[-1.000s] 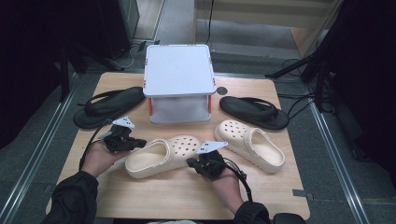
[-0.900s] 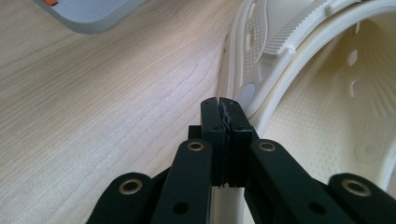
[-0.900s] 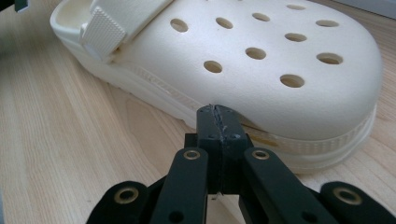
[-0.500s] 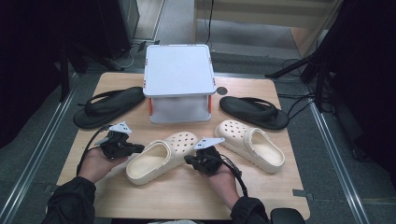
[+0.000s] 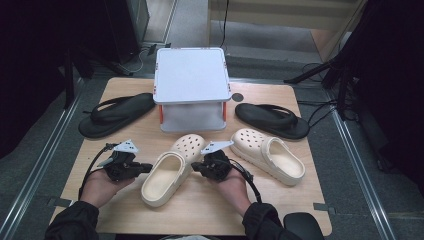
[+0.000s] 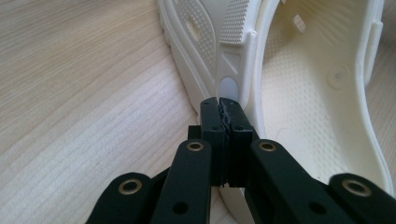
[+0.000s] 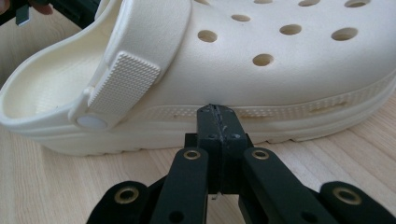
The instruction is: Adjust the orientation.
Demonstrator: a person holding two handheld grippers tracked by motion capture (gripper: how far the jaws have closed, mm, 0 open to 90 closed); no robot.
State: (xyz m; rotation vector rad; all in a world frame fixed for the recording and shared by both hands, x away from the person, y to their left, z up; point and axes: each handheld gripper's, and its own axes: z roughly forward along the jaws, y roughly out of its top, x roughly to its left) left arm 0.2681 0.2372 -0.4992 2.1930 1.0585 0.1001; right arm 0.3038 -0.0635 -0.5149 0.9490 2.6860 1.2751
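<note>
Cream clog (image 5: 167,177) lies on the worktop (image 5: 210,215) between both tools. Left hand-held gripper (image 5: 148,167) and right hand-held gripper (image 5: 194,168), jaws together and empty, press its opposite sides.

The clog (image 5: 167,177) near the table's front edge is cream, its toe dotted with round holes and its strap end ribbed in fine bumps; the second clog (image 5: 267,155) toward the right edge matches it. Two flip-flops (image 5: 117,112) (image 5: 272,120) by the left and right edges are black. The table (image 5: 280,210) is pale wood with fine grain. The box (image 5: 191,75) at the back edge has a light grey lid and orange corner strips. Both tongs (image 5: 148,167) (image 5: 196,168) are black
</note>
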